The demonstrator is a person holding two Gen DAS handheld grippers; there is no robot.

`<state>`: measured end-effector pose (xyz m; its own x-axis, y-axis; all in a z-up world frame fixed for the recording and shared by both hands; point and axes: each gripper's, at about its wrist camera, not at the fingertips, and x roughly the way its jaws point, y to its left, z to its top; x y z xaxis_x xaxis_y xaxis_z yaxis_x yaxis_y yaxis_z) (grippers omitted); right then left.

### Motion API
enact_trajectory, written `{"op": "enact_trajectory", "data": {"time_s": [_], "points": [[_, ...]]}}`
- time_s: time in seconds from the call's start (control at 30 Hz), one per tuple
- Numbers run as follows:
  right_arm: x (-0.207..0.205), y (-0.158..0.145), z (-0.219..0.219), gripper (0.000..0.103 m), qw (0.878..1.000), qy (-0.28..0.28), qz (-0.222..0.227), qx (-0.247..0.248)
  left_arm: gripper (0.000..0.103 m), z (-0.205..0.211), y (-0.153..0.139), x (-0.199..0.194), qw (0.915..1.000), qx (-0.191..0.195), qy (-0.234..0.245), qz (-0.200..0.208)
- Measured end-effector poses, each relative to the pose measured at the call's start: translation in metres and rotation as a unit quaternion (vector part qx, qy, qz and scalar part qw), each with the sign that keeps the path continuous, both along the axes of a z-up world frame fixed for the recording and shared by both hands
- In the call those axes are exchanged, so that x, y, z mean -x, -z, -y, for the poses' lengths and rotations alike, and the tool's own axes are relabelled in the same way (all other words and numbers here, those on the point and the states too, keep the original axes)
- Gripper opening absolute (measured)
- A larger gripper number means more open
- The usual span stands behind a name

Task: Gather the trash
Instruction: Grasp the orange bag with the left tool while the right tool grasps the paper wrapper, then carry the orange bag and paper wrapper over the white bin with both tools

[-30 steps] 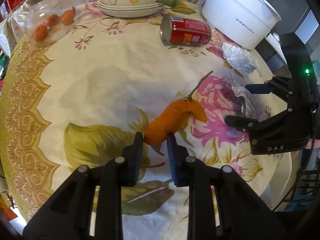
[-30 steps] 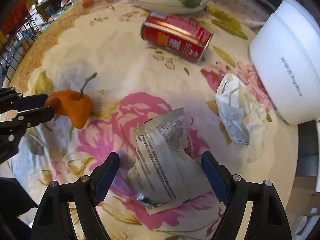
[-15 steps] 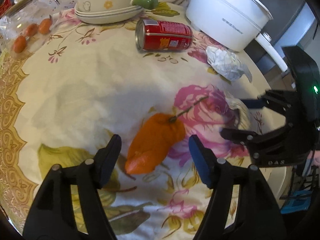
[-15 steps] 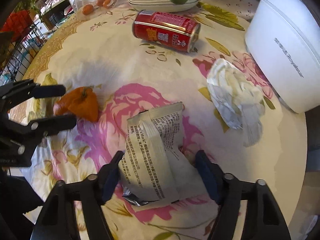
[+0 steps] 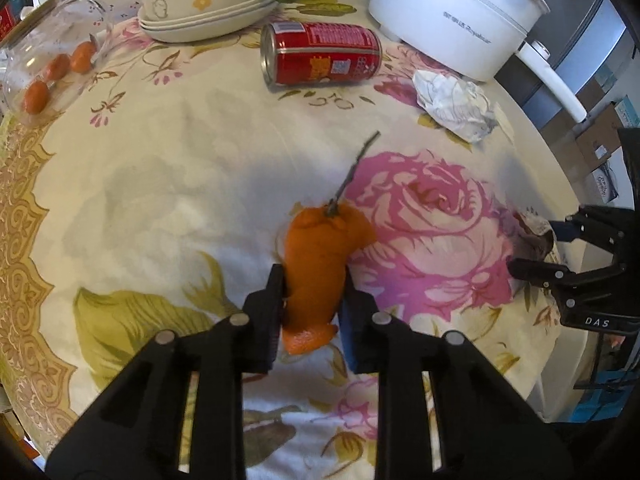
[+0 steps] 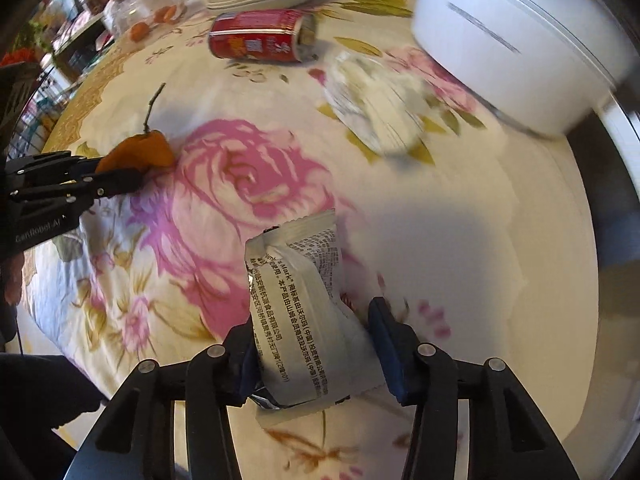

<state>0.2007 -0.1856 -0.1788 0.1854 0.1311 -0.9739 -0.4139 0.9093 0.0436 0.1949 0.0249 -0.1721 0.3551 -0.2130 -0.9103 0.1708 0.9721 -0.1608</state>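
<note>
My left gripper is shut on an orange peel with a dry stem, on the floral tablecloth. The peel also shows in the right wrist view, between the left gripper's fingers. My right gripper is closed around a white printed snack wrapper, its pads touching both sides. A red can lies on its side farther back. A crumpled white paper lies right of the can.
A large white pot stands at the back right. Stacked plates with a bowl stand at the back. A glass jar with small oranges lies at the back left. The table edge is near the right gripper.
My left gripper opened, moved forward over the peel and closed on it again. My right gripper closed in on the wrapper and shifted right.
</note>
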Motion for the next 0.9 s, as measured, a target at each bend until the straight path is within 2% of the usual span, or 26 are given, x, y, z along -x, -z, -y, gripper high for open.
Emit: {"op": "enact_trajectory", "data": {"time_s": [0.17,0.5,0.9], "points": [[0.023,-0.008,0.022,0.045,1.0,0.031,0.0,-0.001,0.024,0.004,-0.003,0.01,0.9999,0.006,0.008,-0.008],[0.065,-0.016,0.058,0.039,0.996,0.093,-0.004,0.009,0.024,0.027,-0.024,0.037,0.9989,0.024,0.04,0.008],[0.104,-0.054,0.098,0.038,0.988,0.151,0.013,-0.029,0.024,0.075,-0.041,0.068,0.9948,0.035,0.093,0.023]]}}
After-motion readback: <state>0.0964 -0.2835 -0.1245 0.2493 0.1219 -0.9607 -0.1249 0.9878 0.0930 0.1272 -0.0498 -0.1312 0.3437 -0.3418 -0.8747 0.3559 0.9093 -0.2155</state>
